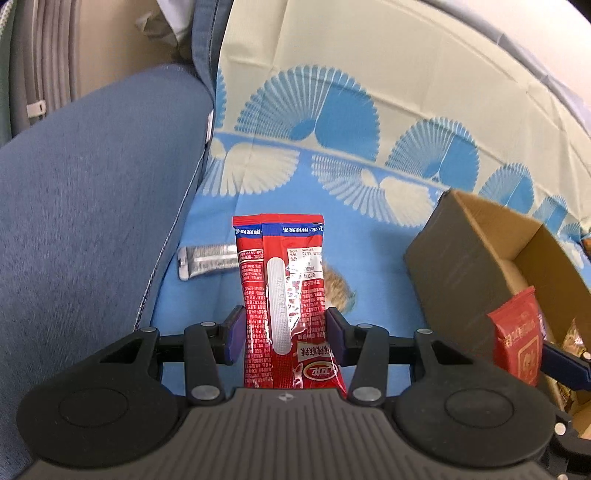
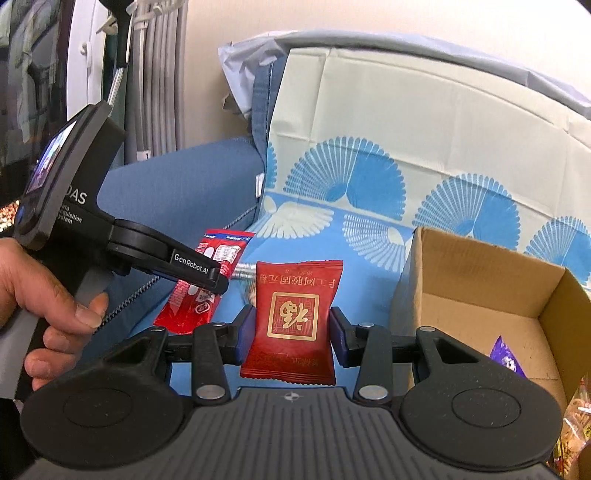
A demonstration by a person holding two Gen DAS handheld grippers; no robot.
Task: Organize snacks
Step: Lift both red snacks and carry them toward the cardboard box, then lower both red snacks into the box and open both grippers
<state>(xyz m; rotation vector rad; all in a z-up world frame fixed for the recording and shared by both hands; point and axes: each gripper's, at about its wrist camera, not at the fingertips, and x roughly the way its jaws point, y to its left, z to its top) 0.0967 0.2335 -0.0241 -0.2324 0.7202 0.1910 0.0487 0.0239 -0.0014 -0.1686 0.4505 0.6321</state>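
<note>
1. You work over a blue cloth [image 1: 369,258] printed with cream and blue fan shapes.
2. It runs up a cream backrest [image 2: 424,110].
3. On your left sits a blue denim-like cushion [image 1: 85,221].
4. Behind it stand grey ribbed panels [image 2: 159,74] and a beige wall [image 2: 207,29].
5. Light is even and bright.

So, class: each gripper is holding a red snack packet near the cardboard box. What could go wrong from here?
1. The long red packet is pinched low by the left gripper; most of it stands above the pads, so it may flop or slip.
2. The square red packet in the right gripper could catch the cardboard box wall.
3. The silver packet still on the blue cloth could be forgotten.
</note>
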